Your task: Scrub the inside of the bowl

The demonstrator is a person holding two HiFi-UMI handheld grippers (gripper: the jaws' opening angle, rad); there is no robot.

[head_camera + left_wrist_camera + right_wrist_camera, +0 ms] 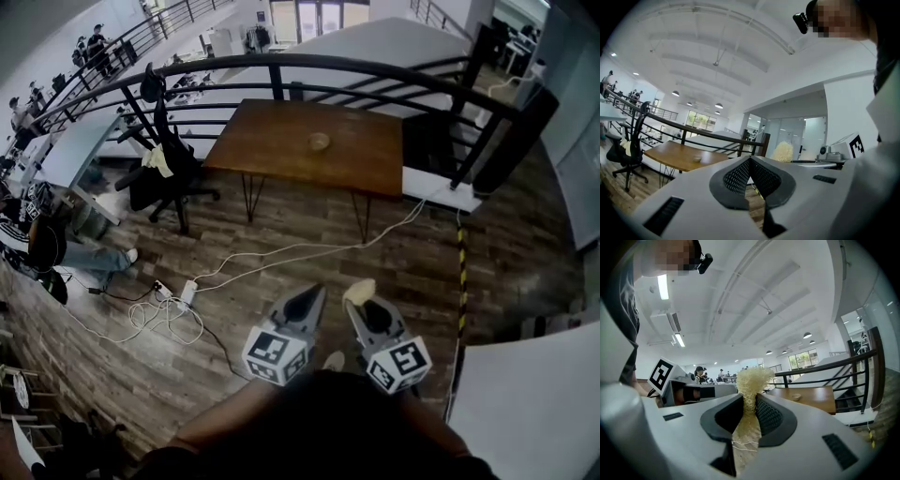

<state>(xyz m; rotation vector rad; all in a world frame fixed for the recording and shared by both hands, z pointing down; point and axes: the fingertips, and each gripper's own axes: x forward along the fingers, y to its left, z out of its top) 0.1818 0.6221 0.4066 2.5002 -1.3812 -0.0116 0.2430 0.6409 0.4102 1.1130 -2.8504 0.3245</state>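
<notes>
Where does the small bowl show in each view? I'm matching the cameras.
Head view: bowl upper centre, on the wooden table.
Left gripper view: bowl left of centre.
Right gripper view: bowl right of centre.
Shared landmark: the wooden table under it.

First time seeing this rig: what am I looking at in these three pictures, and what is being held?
No robot here: a person holds a two-jaw gripper in each hand. The head view comes from a camera on the person's head, looking down at both tools. The other two views come from cameras riding on each gripper, looking along its jaws. The left gripper is shut with nothing in it. The right gripper is shut on a pale fibrous scrubber. Ahead stands a wooden table with one small bowl on it, some way off from both grippers.
</notes>
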